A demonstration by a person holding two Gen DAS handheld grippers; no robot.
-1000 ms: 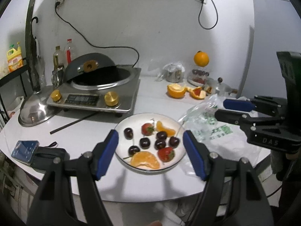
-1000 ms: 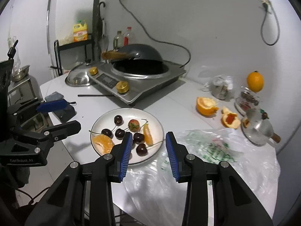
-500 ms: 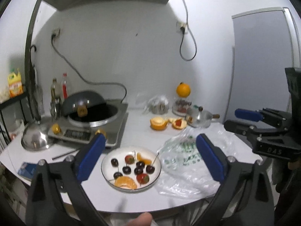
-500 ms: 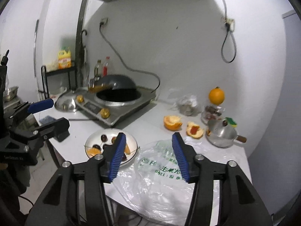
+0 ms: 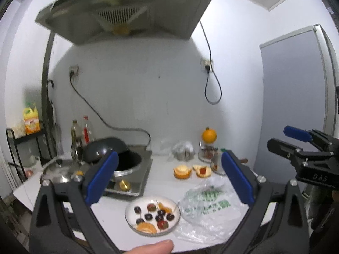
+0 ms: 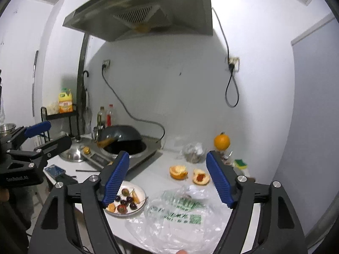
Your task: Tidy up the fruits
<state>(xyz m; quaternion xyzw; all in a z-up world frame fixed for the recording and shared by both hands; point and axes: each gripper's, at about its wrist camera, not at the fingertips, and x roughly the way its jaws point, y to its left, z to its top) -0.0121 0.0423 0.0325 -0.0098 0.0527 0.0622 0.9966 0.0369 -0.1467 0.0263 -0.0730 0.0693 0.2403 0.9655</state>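
Where the white wall curved behind it, a steel hood (image 5: pixel 127 10) hung above the white counter (image 5: pixel 161 182), which carried a stove (image 5: pixel 131 169) with a tilted dark lid. Right of the stove lay a crumpled plastic bag (image 5: pixel 203 209). Just beside the bag, in front of the stove, sat the plate (image 5: pixel 151 231) of cherries, strawberries and orange pieces, round, with no clear long axis. The left gripper (image 5: pixel 169 182) and right gripper (image 6: pixel 167 180) both hovered above the counter, fingers spread wide, holding nothing.
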